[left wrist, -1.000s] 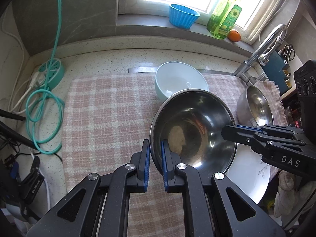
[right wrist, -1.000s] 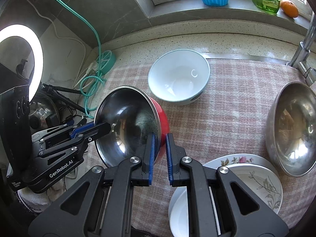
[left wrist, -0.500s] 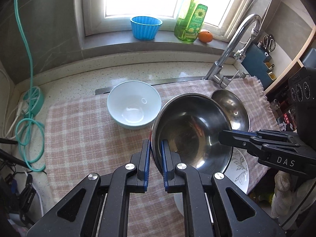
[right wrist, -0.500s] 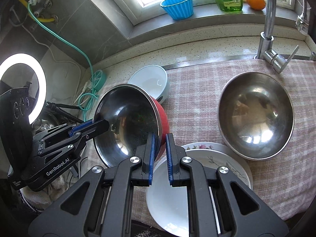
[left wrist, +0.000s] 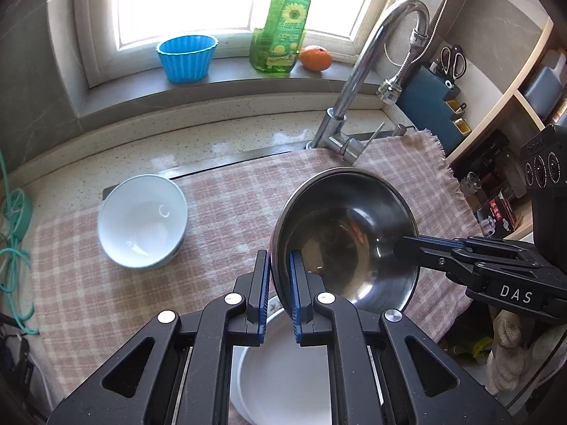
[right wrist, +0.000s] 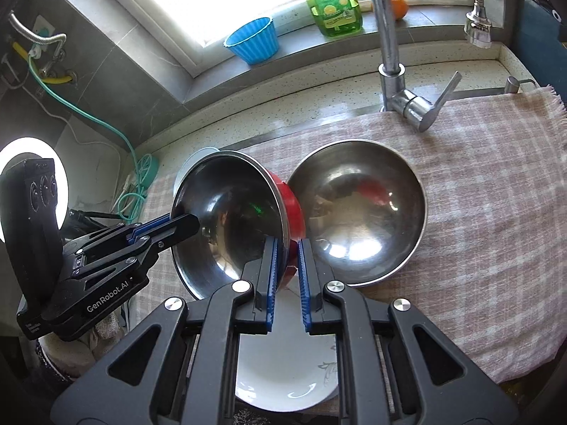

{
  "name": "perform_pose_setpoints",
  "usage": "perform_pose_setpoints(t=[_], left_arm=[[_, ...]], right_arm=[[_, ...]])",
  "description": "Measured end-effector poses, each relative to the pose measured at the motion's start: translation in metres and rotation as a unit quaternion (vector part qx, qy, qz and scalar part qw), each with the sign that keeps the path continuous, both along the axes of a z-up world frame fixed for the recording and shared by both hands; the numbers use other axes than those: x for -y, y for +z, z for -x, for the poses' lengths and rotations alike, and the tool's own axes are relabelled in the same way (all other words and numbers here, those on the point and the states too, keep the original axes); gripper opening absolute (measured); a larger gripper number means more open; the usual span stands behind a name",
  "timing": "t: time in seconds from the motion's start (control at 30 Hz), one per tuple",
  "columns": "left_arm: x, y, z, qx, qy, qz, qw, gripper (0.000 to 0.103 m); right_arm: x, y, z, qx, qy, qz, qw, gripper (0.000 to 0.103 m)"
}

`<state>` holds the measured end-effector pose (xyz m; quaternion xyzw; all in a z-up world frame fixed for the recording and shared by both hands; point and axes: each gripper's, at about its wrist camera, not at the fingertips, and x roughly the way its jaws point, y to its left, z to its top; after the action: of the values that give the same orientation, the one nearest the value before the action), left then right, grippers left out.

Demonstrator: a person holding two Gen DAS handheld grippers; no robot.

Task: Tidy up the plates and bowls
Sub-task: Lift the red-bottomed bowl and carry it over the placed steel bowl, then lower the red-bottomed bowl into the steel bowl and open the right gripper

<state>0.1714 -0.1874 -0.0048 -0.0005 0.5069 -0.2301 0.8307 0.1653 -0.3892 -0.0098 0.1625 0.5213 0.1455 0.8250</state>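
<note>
A steel bowl with a red outside hangs tilted above the checked cloth, held by its rim from two sides. My left gripper is shut on its near-left rim. My right gripper is shut on the opposite rim. Just right of it, a second steel bowl rests upright on the cloth, and the red side nearly touches its rim; in the left wrist view it is hidden. White plates lie stacked beneath the grippers. A white bowl sits on the cloth to the left.
A tall faucet stands at the back of the checked cloth. On the sill are a blue cup, a green soap bottle and an orange. Green cable lies at the left; a shelf unit stands right.
Both grippers carried the red-backed steel bowl to the right across the cloth and slightly up, away from the white bowl, to beside the second steel bowl and above the plates.
</note>
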Motion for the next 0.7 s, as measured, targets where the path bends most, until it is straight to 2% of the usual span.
perform_pose_setpoints(t=[0.3, 0.7], left_arm=[[0.044, -0.021, -0.019, -0.029, 0.001, -0.001, 0.9996, 0.009], [0.071, -0.044, -0.031, -0.045, 0.011, -0.032, 0.9984, 0.009]], right_arm=[[0.038, -0.018, -0.024, -0.014, 0.003, 0.032, 0.999, 0.011], [0.051, -0.057, -0.048, -0.045, 0.027, 0.061, 0.997, 0.011]])
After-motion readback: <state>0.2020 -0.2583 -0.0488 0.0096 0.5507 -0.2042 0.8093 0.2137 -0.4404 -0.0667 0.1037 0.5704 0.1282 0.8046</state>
